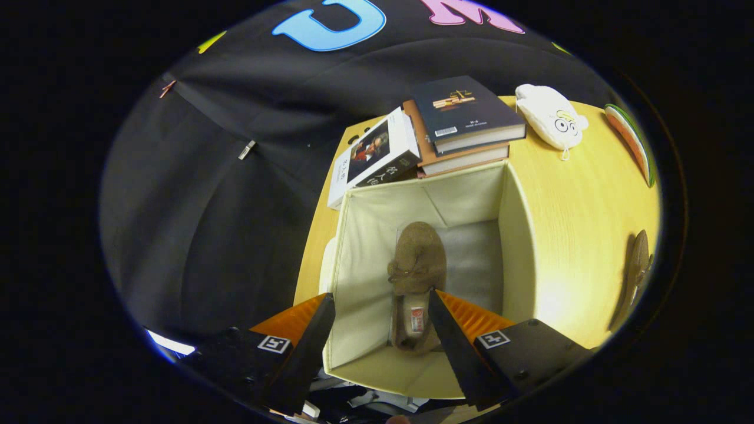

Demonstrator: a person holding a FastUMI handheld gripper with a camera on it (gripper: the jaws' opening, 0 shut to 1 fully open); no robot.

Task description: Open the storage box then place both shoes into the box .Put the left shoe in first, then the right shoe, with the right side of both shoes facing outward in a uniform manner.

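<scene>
One shoe (417, 277) lies on the floor of the open storage box (518, 235), toe pointing away from the gripper (380, 321), heel just ahead of and between the fingertips. The gripper hangs above the box mouth with its fingers spread wide and nothing held. The other shoe (639, 268) sits on the yellow table (583, 194), well off to the gripper's right, outside the box wall. Beyond the box, a stack of books (462, 126) and a tilted book (374, 154) lean at the far rim; a white plush pouch (551, 115) and a watermelon-slice toy (633, 141) lie farther right.

Judgement: box opened, first shoe placed; the second shoe's step is in hand. Next move calls for lifting clear of the box, swinging right, closing on the remaining shoe, then setting it in the free space right of the first, matching its facing.
</scene>
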